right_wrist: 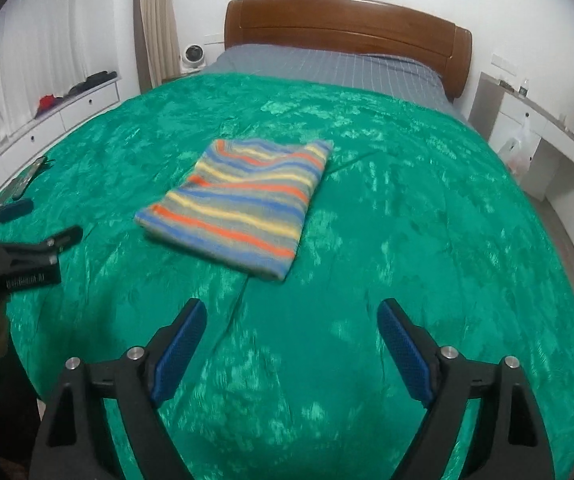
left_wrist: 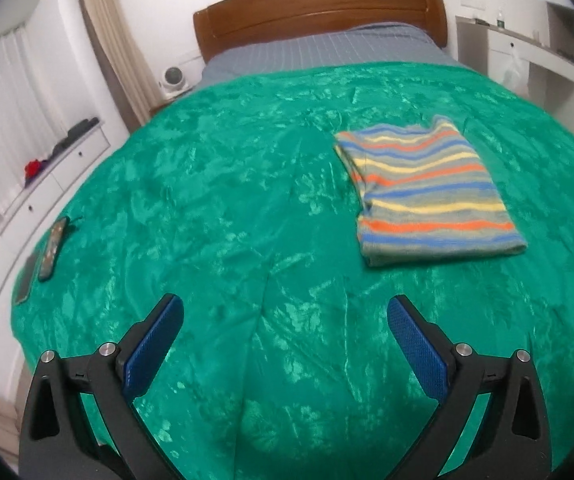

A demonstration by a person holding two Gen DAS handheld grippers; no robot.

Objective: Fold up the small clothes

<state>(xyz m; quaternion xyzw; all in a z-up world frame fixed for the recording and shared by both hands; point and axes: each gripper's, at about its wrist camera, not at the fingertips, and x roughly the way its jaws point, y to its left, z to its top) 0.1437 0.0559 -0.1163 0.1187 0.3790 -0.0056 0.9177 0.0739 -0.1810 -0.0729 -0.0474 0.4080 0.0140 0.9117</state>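
We see a folded striped top (left_wrist: 427, 188) lying flat on the green blanket (left_wrist: 227, 200), our left claw (left_wrist: 285, 312) spread wide and empty near the blanket's foot, our right claw (right_wrist: 291, 316) likewise, both apart from the top.

From my two gripper cameras: a folded garment (left_wrist: 427, 188) lies flat on the blanket (left_wrist: 227, 200) covering the bed, ahead of both grippers and apart from them. The headboard (left_wrist: 319, 8) stands behind. A phone (left_wrist: 52, 248) rests at the blanket's left edge; drawers (left_wrist: 47, 184) line the left wall.
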